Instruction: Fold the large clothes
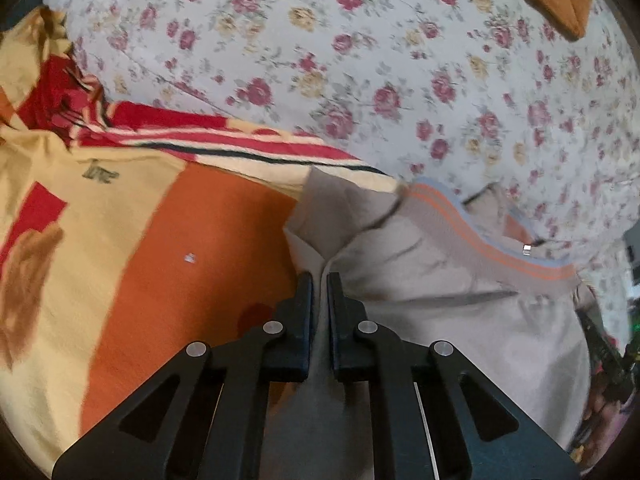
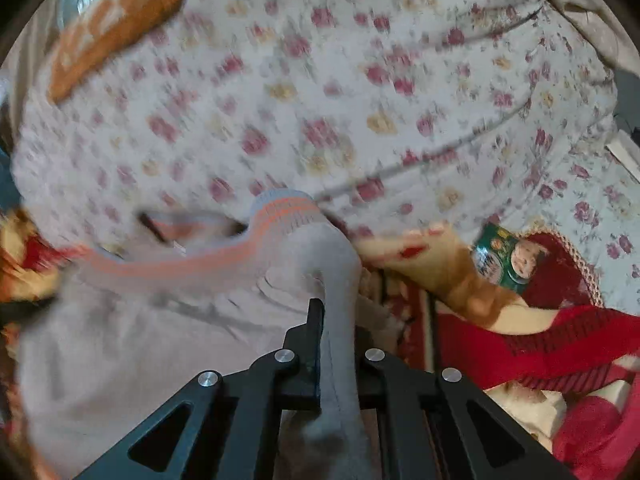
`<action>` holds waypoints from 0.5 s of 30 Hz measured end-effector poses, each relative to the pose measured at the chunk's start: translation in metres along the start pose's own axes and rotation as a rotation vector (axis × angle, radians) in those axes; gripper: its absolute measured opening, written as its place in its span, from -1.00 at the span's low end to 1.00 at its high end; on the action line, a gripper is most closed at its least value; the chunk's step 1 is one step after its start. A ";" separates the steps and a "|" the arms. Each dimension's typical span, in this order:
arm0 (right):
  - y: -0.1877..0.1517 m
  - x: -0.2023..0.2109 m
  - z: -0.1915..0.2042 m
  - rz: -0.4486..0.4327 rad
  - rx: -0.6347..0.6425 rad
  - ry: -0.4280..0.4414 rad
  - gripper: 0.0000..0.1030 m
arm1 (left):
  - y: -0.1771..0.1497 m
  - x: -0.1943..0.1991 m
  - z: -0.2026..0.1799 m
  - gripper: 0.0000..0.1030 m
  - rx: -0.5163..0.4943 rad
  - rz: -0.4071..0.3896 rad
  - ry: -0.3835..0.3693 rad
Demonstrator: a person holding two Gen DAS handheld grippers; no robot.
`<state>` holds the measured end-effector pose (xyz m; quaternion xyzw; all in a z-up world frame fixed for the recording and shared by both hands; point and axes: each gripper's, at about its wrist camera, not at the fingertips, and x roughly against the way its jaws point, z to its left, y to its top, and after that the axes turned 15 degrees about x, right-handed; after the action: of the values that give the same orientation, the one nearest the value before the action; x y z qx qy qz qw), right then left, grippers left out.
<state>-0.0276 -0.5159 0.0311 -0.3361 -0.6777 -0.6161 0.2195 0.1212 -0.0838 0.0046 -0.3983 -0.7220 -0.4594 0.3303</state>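
On the bed, a large grey garment (image 1: 460, 320) with an orange-striped ribbed hem is stretched between my two tools. My left gripper (image 1: 319, 280) has its jaws clenched on a pinched ridge of the grey cloth. My right gripper (image 2: 338, 308) likewise grips a bunched fold, which runs between the jaws and hides one of them.

The risk I see: each hold takes only a narrow pleat, so a quick pull could slide the fabric free, or drag up more than one layer and spoil the fold. Both views are smeared by motion, so I may misjudge where the hem (image 2: 192, 264) lands.

The surface is soft and uneven: a floral sheet (image 1: 360, 60), with a red, yellow and orange blanket (image 1: 160, 240) bunched beside the garment, which could snag it. An orange cushion (image 2: 120, 28) lies farther off, and a small printed packet (image 2: 504, 256) rests near the blanket.
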 end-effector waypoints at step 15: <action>-0.038 0.087 0.055 0.071 -0.003 0.225 -0.20 | -0.042 0.054 -0.006 0.04 -0.098 0.043 -0.048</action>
<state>-0.1079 -0.4458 0.0591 -0.2891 -0.6354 -0.6428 0.3153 0.0596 -0.0858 0.0354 -0.4404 -0.6975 -0.4774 0.3027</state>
